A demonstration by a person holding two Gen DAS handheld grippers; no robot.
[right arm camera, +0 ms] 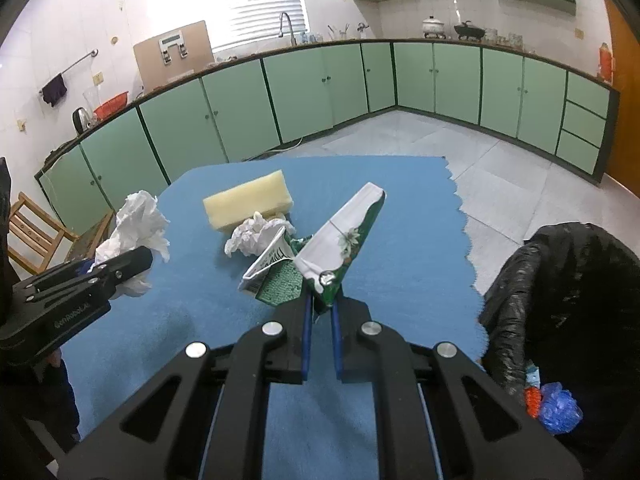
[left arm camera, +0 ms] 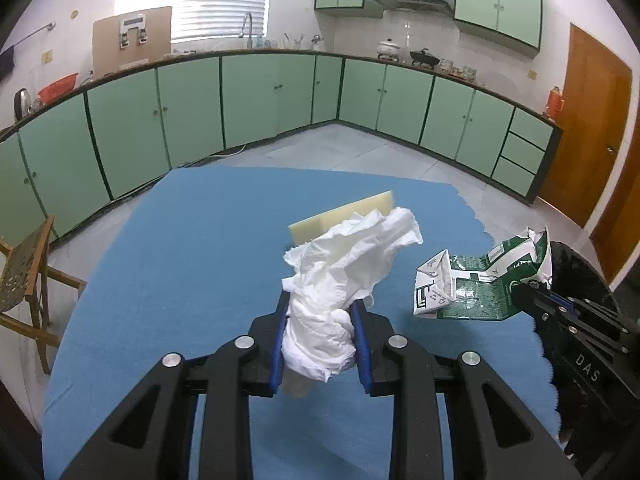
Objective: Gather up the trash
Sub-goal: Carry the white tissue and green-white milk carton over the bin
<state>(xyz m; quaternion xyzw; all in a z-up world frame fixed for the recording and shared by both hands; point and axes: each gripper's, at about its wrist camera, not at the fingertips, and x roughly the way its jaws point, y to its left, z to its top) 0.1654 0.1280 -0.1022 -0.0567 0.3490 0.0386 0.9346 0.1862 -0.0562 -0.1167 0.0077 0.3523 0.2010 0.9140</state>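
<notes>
- The left gripper (left arm camera: 320, 344) pinches a wad of tissue (left arm camera: 344, 280), lifted off the blue cloth (left arm camera: 180, 260); the wad runs long along the fingers and flares at its far end.
- The right gripper (right arm camera: 320, 320) is clamped on a flattened green carton (right arm camera: 340, 240), whose long axis points up and away, far tip to the right.
- Only the right view shows a second tissue (right arm camera: 256, 232) lying just near of the sponge (right arm camera: 244, 200), and the black bin bag (right arm camera: 560, 300) to the right.
</notes>
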